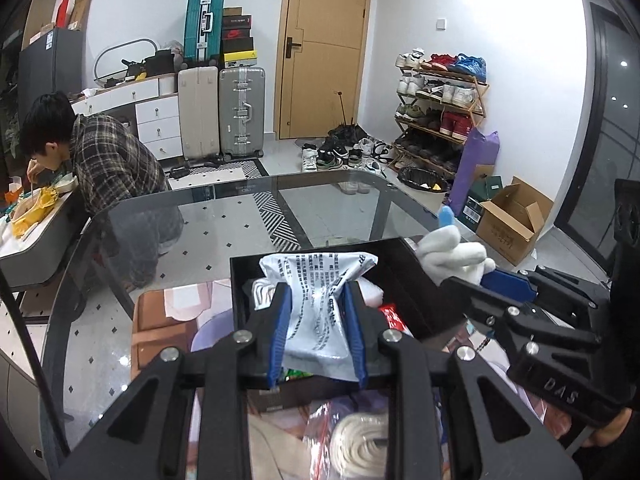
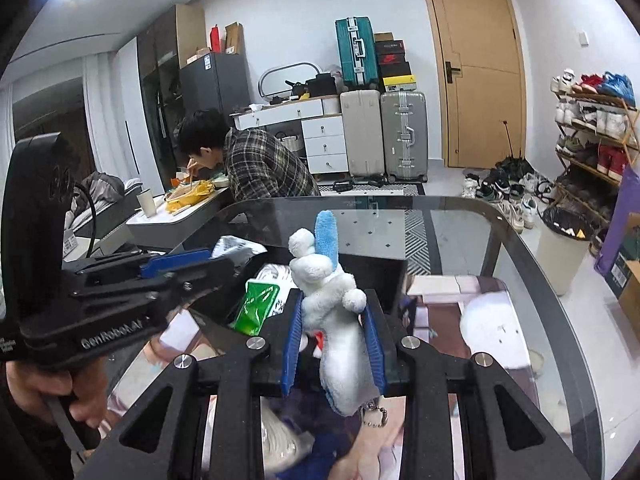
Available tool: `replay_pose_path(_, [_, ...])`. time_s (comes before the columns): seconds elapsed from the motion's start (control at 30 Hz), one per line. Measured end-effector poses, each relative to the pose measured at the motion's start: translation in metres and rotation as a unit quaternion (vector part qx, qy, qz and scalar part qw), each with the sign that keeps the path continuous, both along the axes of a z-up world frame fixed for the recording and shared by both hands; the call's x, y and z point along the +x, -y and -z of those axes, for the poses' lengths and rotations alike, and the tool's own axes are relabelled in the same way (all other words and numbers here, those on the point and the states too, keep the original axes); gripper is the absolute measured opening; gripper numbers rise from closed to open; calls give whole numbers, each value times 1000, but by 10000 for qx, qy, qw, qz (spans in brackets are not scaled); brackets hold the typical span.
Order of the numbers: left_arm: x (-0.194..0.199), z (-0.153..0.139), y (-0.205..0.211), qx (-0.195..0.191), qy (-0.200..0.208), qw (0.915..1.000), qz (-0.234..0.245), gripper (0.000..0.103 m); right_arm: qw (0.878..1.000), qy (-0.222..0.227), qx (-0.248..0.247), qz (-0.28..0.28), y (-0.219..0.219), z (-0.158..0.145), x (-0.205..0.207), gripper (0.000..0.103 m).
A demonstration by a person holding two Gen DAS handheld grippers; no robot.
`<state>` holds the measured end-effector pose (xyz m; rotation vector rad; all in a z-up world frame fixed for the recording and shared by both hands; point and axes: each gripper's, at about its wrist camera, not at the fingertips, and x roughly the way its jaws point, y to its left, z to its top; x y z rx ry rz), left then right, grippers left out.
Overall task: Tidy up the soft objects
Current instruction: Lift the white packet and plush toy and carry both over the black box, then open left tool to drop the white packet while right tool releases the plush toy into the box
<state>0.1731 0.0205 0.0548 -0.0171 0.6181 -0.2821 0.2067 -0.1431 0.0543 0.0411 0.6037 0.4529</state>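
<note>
The left claw [image 1: 318,332] was closed on a white printed pouch [image 1: 320,300], its blue pads [image 1: 280,336] pinching the soft packet at the waist so that the top flared out above them. The pouch hung over a black open box [image 1: 424,280] standing on the glass counter [image 1: 168,216]; inside the box lay a red wrapper [image 1: 394,318] and some white soft items, only partly visible.

The right claw [image 2: 334,344] gripped a white plush toy [image 2: 340,320] with a blue ear [image 2: 326,236] — its body squeezed between the pads, head and ear poking up past the fingertips, a small metal chain [image 2: 376,414] dangling from its lower end. In the right wrist view the toy was held above the near edge of the same black box [image 2: 384,276], where a green packet [image 2: 258,304] leaned against the wall. The two claws were close together, side by side, each showing in the other's view.

Beyond the counter a person in a plaid shirt [image 2: 264,168] bent over a low table — behind them stood suitcases [image 1: 222,112], a wooden door [image 1: 324,48] and a shoe rack [image 1: 440,108].
</note>
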Motion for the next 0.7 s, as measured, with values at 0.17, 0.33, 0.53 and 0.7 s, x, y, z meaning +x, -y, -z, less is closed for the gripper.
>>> replay_pose_path(0.17, [13, 6, -1, -52, 8, 10000, -47, 25, 10000, -32, 12, -27, -10, 4, 17, 28])
replay_pose_path(0.33, [23, 13, 1, -18, -32, 10000, -82, 25, 10000, -95, -1, -1, -14, 10, 29, 28])
replay_pose_path(0.53, [31, 21, 4, 90, -61, 9999, -100, 25, 9997, -236, -35, 73, -16, 19, 44, 28])
replay_pose_path(0.7, [38, 28, 9, 160, -126, 9998, -79, 25, 9994, -339, -79, 71, -18, 27, 53, 28])
